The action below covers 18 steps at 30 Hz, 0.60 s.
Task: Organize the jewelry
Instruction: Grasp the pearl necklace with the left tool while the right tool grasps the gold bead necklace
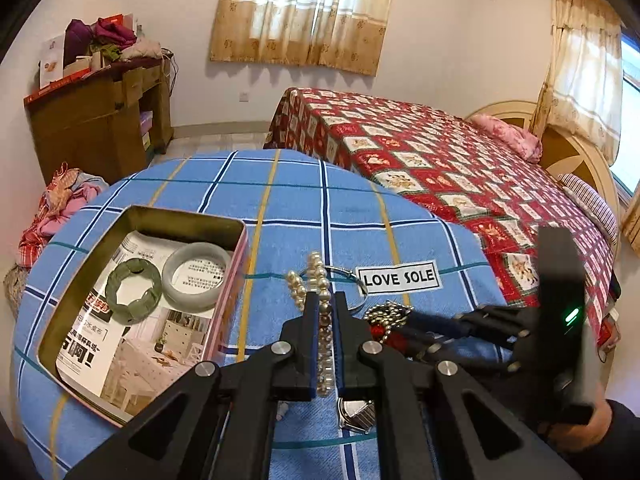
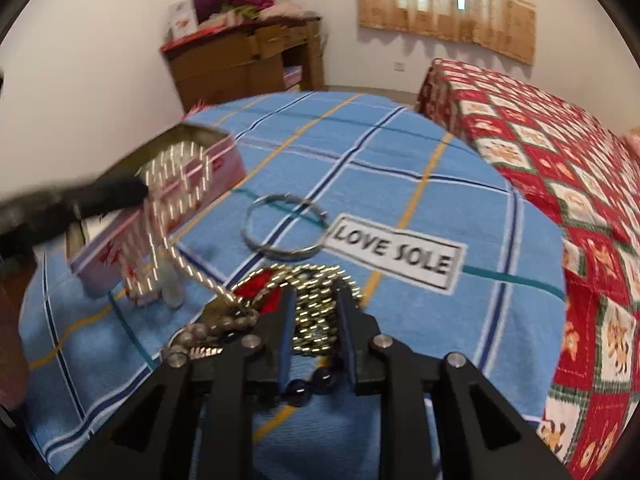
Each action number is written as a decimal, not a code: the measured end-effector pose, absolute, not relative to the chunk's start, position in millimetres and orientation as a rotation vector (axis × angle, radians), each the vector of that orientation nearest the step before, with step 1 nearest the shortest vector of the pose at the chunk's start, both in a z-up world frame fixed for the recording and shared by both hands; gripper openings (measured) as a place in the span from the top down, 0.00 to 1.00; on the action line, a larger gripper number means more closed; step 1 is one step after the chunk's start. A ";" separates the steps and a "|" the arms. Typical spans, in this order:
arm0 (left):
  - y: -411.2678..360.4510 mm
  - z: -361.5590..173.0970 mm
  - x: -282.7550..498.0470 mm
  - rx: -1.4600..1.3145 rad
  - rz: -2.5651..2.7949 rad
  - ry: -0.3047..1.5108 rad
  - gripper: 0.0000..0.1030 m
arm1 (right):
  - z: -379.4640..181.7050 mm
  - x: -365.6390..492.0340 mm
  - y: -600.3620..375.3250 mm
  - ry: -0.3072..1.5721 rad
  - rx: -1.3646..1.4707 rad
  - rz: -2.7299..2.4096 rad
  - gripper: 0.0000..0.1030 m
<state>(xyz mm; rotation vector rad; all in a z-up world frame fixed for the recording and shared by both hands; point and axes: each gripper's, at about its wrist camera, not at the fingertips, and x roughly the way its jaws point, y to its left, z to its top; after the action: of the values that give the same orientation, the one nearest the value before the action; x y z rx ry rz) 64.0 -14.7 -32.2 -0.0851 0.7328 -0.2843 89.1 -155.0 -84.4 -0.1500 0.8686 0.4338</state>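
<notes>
My left gripper [image 1: 325,300] is shut on a pearl necklace [image 1: 316,268], whose beads run back between the fingers. In the right wrist view that strand [image 2: 168,220] hangs blurred from the left gripper [image 2: 120,194] in front of the tin. An open pink tin [image 1: 240,248] at the left holds a green bracelet [image 1: 134,292] and a pale bangle [image 1: 198,276]. My right gripper [image 2: 317,300] stands slightly open, its fingers either side of a gold bead chain [image 2: 316,312] heaped on the cloth. A silver ring bangle [image 2: 256,244] lies just beyond it.
A blue checked cloth [image 1: 300,208] with a "LOVE SOLE" label [image 1: 400,278] covers the round table. A watch [image 1: 356,412] lies under my left gripper, dark beads [image 2: 312,384] under the right. A red-quilted bed [image 1: 460,168] stands right, a wooden desk [image 1: 96,120] far left.
</notes>
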 end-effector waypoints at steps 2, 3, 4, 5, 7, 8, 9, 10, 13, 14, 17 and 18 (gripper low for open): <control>-15.1 -35.9 65.3 -0.080 -0.281 0.742 0.95 | -87.7 87.2 -145.9 0.860 -0.204 0.433 0.76; -15.9 -39.7 66.2 -0.079 -0.280 0.752 0.95 | -89.6 88.3 -142.7 0.869 -0.220 0.430 0.76; -16.8 -43.2 67.4 -0.082 -0.279 0.763 0.95 | -89.7 89.0 -143.1 0.870 -0.212 0.431 0.76; -16.5 -46.5 68.1 -0.088 -0.279 0.774 0.95 | -89.6 89.2 -145.5 0.874 -0.195 0.439 0.80; -15.2 -47.7 65.9 -0.088 -0.280 0.774 0.95 | -89.3 88.1 -150.9 0.876 -0.166 0.459 0.85; -14.8 -46.8 64.3 -0.088 -0.278 0.770 0.95 | -88.2 87.3 -153.8 0.872 -0.151 0.465 0.87; -14.0 -45.4 63.0 -0.091 -0.278 0.768 0.95 | -86.1 86.1 -157.0 0.867 -0.127 0.478 0.87; -12.8 -44.0 61.6 -0.093 -0.277 0.764 0.95 | -84.3 84.6 -159.6 0.860 -0.108 0.485 0.87; -10.8 -38.8 59.0 -0.092 -0.270 0.749 0.95 | -73.2 75.7 -162.9 0.816 -0.088 0.485 0.88; -10.4 -37.6 58.1 -0.092 -0.270 0.745 0.95 | -69.4 74.9 -162.3 0.805 -0.083 0.485 0.88; -9.2 -32.1 54.2 -0.093 -0.268 0.729 0.95 | -51.7 71.5 -167.5 0.760 -0.062 0.479 0.88; -8.6 -29.6 53.0 -0.095 -0.269 0.723 0.95 | -46.3 70.7 -169.5 0.747 -0.054 0.477 0.88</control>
<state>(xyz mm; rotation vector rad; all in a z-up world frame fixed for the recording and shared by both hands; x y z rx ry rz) 53.0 -8.6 -29.6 -0.0948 0.7228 -0.2694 70.7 -169.5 -46.3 -0.0544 0.7472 0.4775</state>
